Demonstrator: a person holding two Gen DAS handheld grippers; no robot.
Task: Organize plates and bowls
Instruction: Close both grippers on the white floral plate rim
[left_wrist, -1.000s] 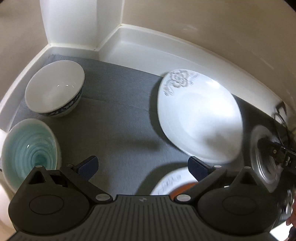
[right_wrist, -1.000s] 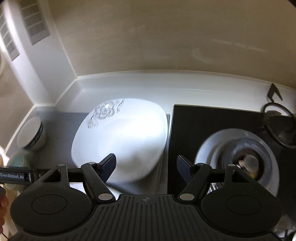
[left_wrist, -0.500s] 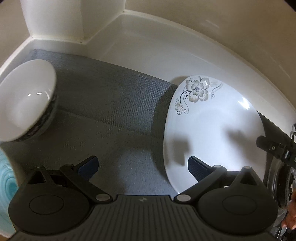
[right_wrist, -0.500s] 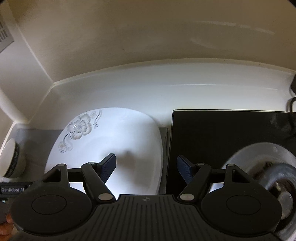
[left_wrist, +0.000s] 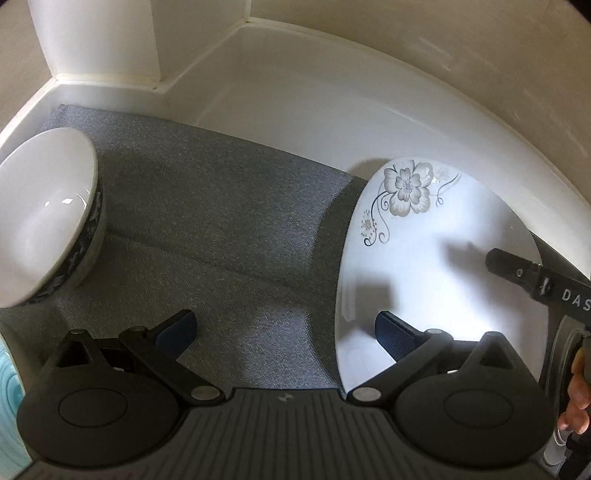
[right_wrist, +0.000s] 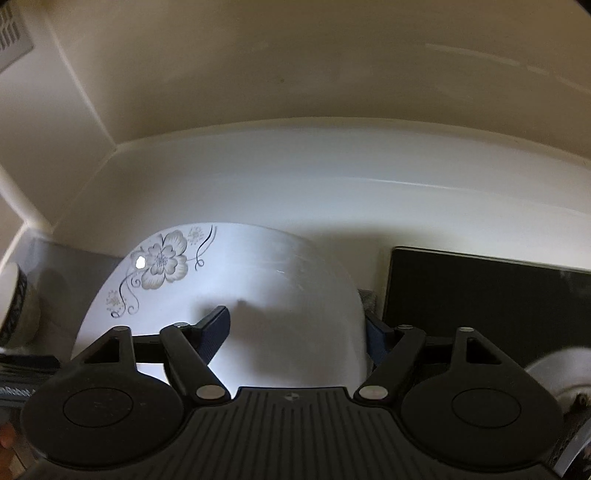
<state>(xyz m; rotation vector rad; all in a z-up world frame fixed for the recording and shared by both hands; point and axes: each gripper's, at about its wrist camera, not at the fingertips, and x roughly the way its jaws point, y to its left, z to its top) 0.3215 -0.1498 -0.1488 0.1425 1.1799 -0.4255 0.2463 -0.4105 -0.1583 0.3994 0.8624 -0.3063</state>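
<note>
Home kitchen: stove, dishes, countertop

The right gripper, jaws opening, straddles the near right edge of a white flowered plate on the pale counter, its pads clear, with a black hob at right and a patterned bowl far left.

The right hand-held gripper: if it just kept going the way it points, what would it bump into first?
Most likely the flowered plate. The right hand-held gripper has its opening jaws astride the plate's right edge, one finger over the plate, the other beside it. Depth is hard to judge, so touch isn't certain yet.
</note>
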